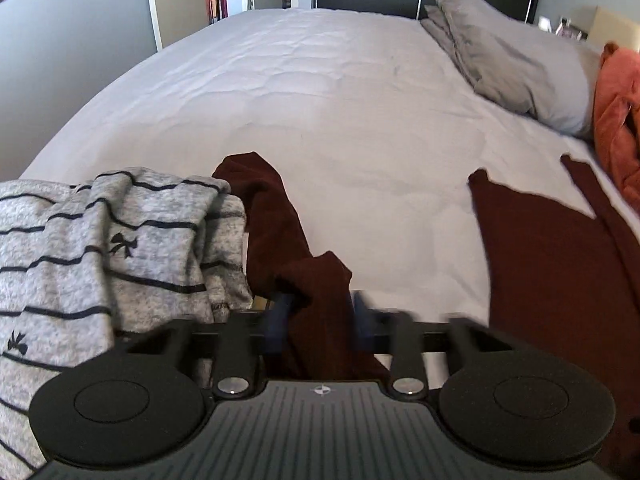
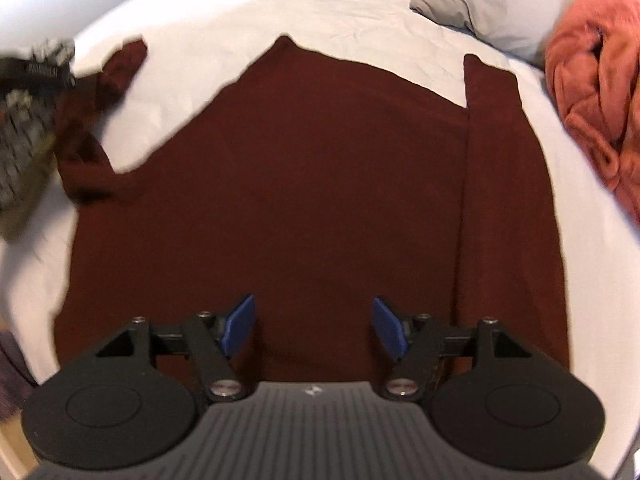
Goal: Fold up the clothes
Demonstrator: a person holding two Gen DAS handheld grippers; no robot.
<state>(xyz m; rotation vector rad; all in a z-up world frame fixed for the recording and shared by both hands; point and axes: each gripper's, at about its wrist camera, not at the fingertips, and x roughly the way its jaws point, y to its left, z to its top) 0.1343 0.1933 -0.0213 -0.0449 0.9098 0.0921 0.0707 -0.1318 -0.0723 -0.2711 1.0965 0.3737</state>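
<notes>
Left wrist view: left gripper (image 1: 320, 320) clamped on a bunched sleeve of the dark maroon knit garment (image 1: 560, 260), which lies on the white-sheeted bed (image 1: 320, 100). Grey striped knit top (image 1: 100, 240) heaped just beside the sleeve. Risk: that top may be dragged along if the sleeve catches it; a thin pinch may slip.

Right wrist view: right gripper (image 2: 316, 328) with jaws apart, nothing between them, above the garment's near hem. Maroon body spread flat, far-right sleeve straight, left sleeve crumpled. Orange fleece blanket (image 2: 592, 80) and grey pillow (image 2: 492, 4) well apart.
</notes>
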